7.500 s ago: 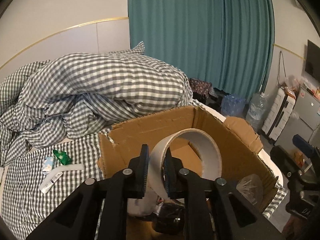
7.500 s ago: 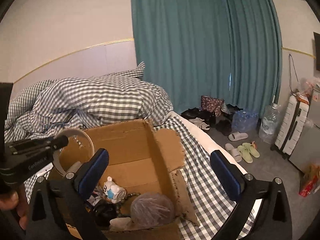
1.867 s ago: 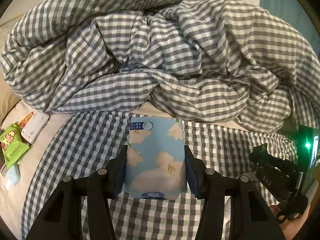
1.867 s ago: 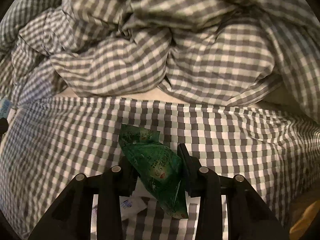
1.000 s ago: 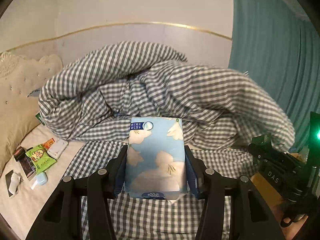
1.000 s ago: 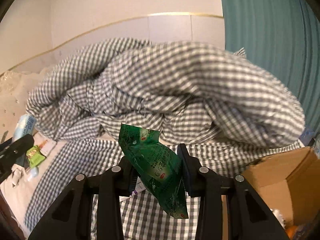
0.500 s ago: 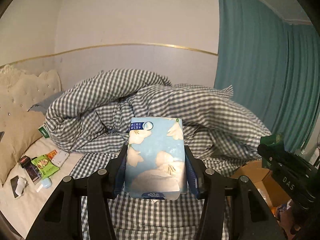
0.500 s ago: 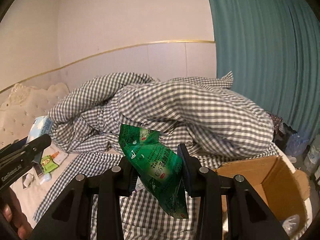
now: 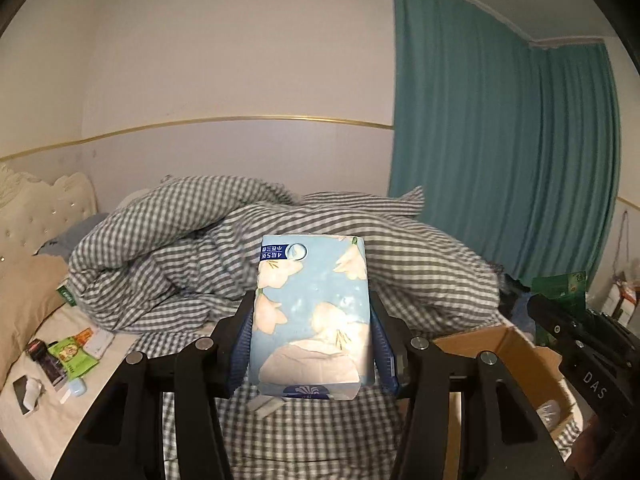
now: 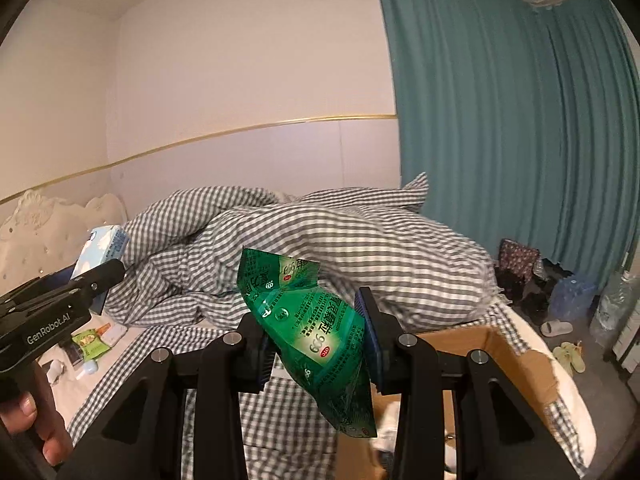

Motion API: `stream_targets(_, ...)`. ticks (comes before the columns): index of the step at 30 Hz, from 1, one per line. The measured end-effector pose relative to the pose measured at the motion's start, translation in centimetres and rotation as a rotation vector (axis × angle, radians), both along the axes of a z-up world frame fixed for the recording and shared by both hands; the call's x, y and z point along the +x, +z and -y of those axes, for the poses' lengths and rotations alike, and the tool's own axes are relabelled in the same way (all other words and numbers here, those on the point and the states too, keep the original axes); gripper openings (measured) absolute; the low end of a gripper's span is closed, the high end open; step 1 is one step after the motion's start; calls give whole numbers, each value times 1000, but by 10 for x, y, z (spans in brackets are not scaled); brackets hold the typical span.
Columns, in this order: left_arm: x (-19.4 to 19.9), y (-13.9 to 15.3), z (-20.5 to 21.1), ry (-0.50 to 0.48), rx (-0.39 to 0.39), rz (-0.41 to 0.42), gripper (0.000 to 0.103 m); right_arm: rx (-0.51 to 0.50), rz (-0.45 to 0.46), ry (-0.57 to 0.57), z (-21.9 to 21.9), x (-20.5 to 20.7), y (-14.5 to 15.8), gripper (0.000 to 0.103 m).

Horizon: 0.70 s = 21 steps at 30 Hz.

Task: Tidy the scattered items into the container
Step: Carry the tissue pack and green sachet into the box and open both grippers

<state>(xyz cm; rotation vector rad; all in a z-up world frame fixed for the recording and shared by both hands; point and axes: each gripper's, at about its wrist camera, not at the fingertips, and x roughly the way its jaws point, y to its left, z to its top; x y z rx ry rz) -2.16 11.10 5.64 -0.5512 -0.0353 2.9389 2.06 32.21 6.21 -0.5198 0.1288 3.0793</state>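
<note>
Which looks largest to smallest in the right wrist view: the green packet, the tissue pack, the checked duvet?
1. Checked duvet, spread across the bed.
2. Green packet, though nearness to the camera enlarges it.
3. Tissue pack, farther off and partly hidden by the left gripper.

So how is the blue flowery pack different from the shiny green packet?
The tissue pack is pale blue with cream flowers; the green packet is dark, glossy green with white print. The tissue pack is a neat, blocky rectangle standing straight up, while the green packet is flat, crinkly and tilted, with its lower end hanging below the pads. The left tool holds the tissue pack; the right tool holds the green packet. Both are pinched from the sides, up off the bed.
</note>
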Motion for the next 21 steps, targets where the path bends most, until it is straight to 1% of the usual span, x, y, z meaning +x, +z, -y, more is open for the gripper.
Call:
stream_targets(6,7,3,-49,-82,-1,-5,53,13,-3,-83,-36,24,2,36)
stream_targets(13,10,-1,-109,-187,-7,-3,53,-1,14,-170,-84,38,-2,36)
stream_targets(16,10,-1,-128,-216,14,11,53,-4,24,-197,-99,40,-4,36)
stream_targets(21,6,-4,-153,-245,15,22,53,-2,50,-218,-121,46,-9,36)
